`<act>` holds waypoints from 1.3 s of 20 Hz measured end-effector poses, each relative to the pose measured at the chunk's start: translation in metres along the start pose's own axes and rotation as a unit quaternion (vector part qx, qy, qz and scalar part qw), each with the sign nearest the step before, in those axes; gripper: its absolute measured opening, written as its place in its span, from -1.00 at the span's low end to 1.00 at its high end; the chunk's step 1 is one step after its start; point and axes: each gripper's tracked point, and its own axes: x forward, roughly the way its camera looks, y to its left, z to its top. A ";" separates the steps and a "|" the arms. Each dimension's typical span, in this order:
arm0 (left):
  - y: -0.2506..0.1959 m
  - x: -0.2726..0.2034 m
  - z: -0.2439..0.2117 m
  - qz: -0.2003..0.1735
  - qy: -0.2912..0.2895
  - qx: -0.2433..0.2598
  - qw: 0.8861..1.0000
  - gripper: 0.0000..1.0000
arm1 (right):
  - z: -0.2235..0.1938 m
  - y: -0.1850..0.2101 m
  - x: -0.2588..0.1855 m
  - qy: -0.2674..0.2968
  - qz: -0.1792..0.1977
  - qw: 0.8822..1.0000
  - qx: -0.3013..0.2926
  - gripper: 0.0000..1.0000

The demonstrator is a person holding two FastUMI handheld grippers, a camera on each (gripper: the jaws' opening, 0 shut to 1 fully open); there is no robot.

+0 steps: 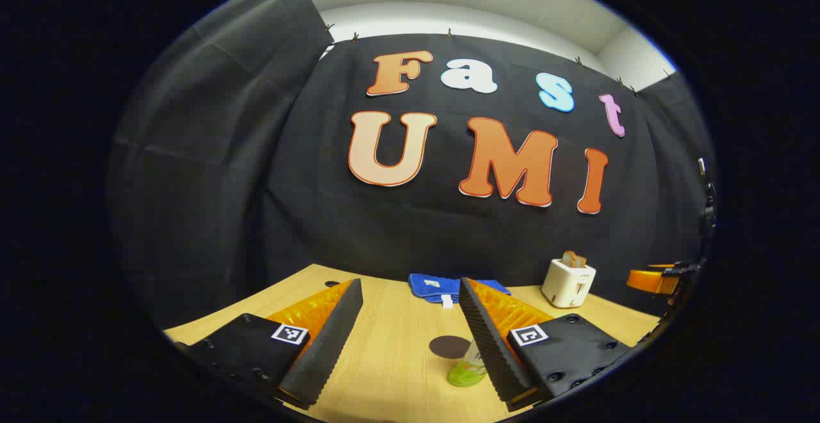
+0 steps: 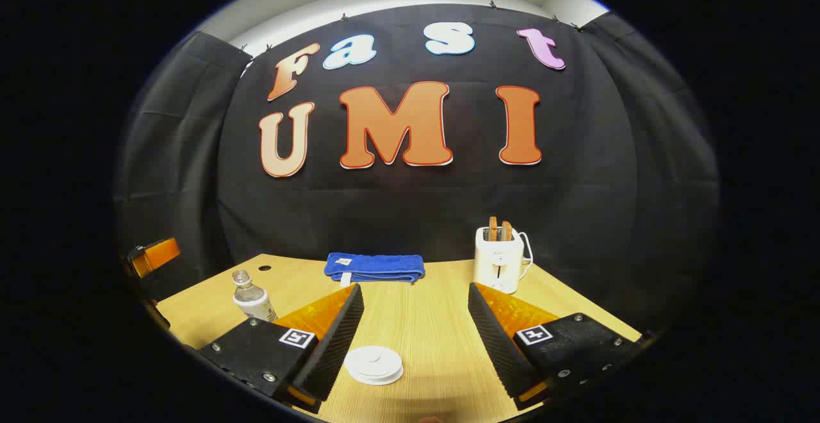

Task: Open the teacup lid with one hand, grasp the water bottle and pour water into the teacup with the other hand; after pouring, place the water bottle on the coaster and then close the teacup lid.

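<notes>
Wooden table [image 2: 423, 327] is seen beneath both tongs, spread apart and empty.
Bottle [image 2: 252, 297] is stood left of right tongs [image 2: 415, 340]; lidded teacup [image 2: 374, 364] between them; coaster [image 1: 449, 346] ahead of left tongs [image 1: 410, 333].

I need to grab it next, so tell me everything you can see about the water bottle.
In the right gripper view, the water bottle is small, clear plastic, with a pale label round its body and no cap visible on its neck. It stands upright on the wooden table, left of the right gripper, its base hidden behind that gripper's finger. Nothing grips it. Whether it holds water cannot be told.
</notes>
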 end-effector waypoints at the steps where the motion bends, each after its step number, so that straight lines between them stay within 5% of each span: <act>1: -0.002 0.000 -0.006 -0.003 0.004 0.003 1.000 0.99 | -0.003 -0.001 0.002 0.000 0.000 1.000 0.000 0.96; 15: -0.003 0.020 -0.036 0.006 0.022 0.016 1.000 0.99 | -0.039 0.012 0.018 0.014 0.016 1.000 -0.023 0.96; 26: -0.002 0.021 -0.043 0.004 0.024 0.020 1.000 0.99 | -0.106 0.042 0.037 0.104 0.050 0.993 -0.018 0.96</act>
